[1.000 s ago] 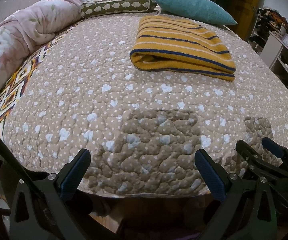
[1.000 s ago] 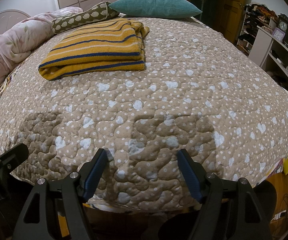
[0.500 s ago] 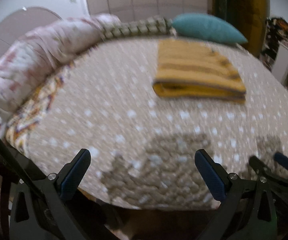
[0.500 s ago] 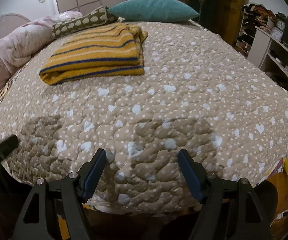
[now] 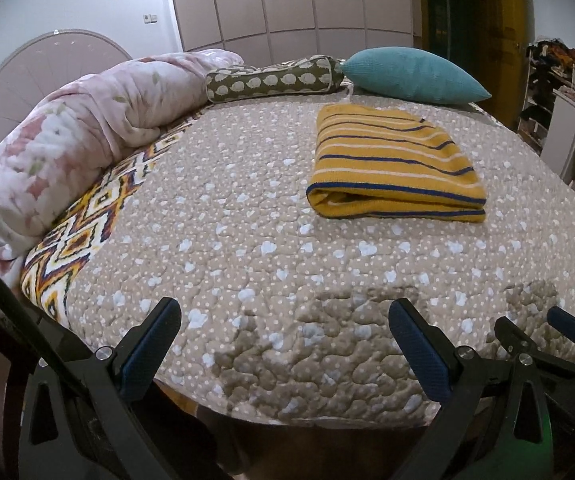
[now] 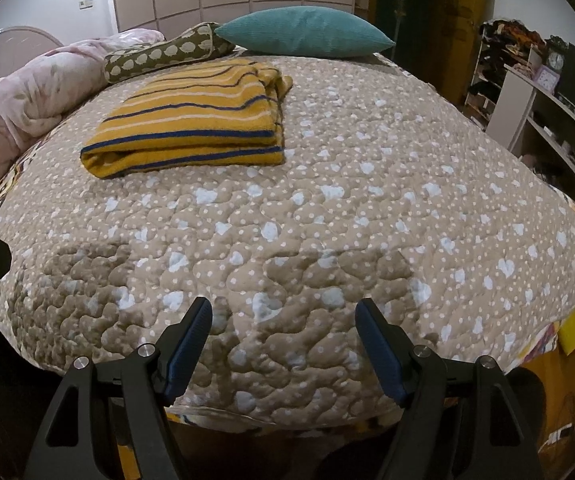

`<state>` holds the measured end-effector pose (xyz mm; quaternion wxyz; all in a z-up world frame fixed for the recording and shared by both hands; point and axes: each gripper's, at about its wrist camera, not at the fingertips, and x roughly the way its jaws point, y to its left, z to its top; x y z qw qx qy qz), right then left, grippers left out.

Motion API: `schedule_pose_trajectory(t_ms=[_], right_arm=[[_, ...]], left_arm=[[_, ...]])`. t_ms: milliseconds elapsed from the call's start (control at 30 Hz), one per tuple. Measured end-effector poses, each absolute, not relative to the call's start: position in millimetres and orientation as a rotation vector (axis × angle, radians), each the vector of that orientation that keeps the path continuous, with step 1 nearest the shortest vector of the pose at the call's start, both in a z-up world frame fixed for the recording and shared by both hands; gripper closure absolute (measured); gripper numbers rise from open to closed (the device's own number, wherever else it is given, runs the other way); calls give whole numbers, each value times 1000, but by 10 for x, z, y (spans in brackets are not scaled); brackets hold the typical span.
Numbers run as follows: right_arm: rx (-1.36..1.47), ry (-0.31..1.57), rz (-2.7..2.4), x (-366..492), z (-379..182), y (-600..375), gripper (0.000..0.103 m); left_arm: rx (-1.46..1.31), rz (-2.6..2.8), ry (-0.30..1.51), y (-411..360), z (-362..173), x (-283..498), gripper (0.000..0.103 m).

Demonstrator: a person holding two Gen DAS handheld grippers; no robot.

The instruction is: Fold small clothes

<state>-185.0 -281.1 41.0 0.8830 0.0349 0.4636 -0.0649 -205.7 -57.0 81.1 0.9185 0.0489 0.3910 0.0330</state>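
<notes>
A mustard-yellow garment with blue and white stripes [image 5: 395, 168] lies folded in a neat stack on the far half of the bed; it also shows in the right wrist view [image 6: 199, 120]. My left gripper [image 5: 283, 340] is open and empty over the bed's near edge, well short of the garment. My right gripper [image 6: 283, 340] is open and empty at the near edge too. The right gripper's tip shows at the lower right of the left wrist view [image 5: 535, 336].
The bed has a tan quilt with white hearts [image 5: 247, 240]. A pink floral duvet [image 5: 67, 148] is bunched along the left side. A patterned bolster [image 5: 271, 80] and a teal pillow [image 5: 411, 76] lie at the head. Shelves [image 6: 539, 92] stand at the right.
Both grippers have drawn back and risen from the bed, so the folded garment looks farther away. The left view swung quickly and tilted up. The garment has not moved.
</notes>
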Motion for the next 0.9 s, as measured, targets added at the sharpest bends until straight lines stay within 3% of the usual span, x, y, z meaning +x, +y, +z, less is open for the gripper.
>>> schedule_pose_trajectory(t_ms=[900], right_arm=[[51, 989, -120, -1823, 326, -2784, 25]], left_arm=[[87, 46, 886, -554, 662, -1988, 0]])
